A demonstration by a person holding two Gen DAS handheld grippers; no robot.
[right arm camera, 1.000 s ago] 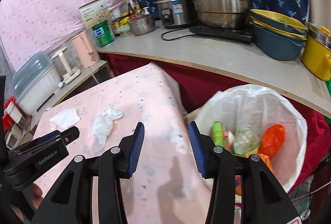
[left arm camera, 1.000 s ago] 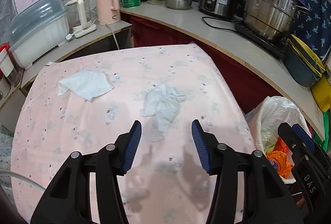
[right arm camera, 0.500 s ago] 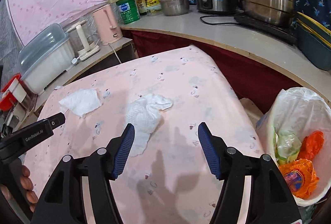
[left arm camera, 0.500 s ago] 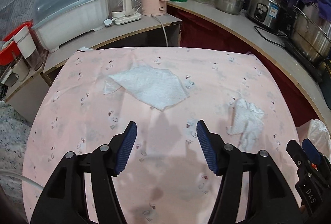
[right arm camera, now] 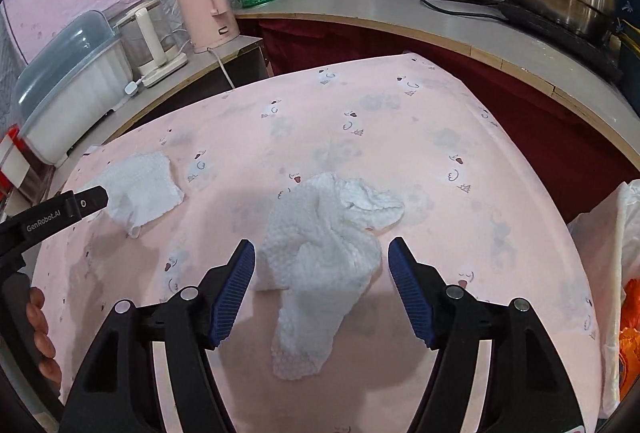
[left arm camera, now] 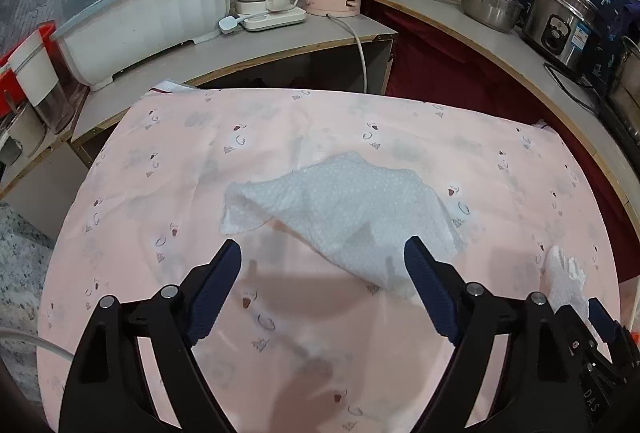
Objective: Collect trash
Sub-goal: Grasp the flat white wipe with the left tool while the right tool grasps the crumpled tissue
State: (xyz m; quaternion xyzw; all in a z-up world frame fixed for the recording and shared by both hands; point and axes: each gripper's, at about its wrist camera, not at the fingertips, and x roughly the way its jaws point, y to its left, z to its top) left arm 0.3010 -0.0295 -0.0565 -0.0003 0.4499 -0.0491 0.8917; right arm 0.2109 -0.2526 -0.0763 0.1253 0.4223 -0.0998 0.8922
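Your left claw (left arm camera: 322, 263) is spreading wider over the pink-clothed tabletop (left arm camera: 500, 161). The flat paper towel (left arm camera: 352, 217) lies just ahead of it, its near corner reaching between the pads, ungripped. Your right claw (right arm camera: 322, 261) is also opening, pinching nothing. The crumpled paper towel (right arm camera: 320, 245) lies on the cloth between its fingers. The lined trash bin (right arm camera: 624, 233) sits at the tabletop's right edge.
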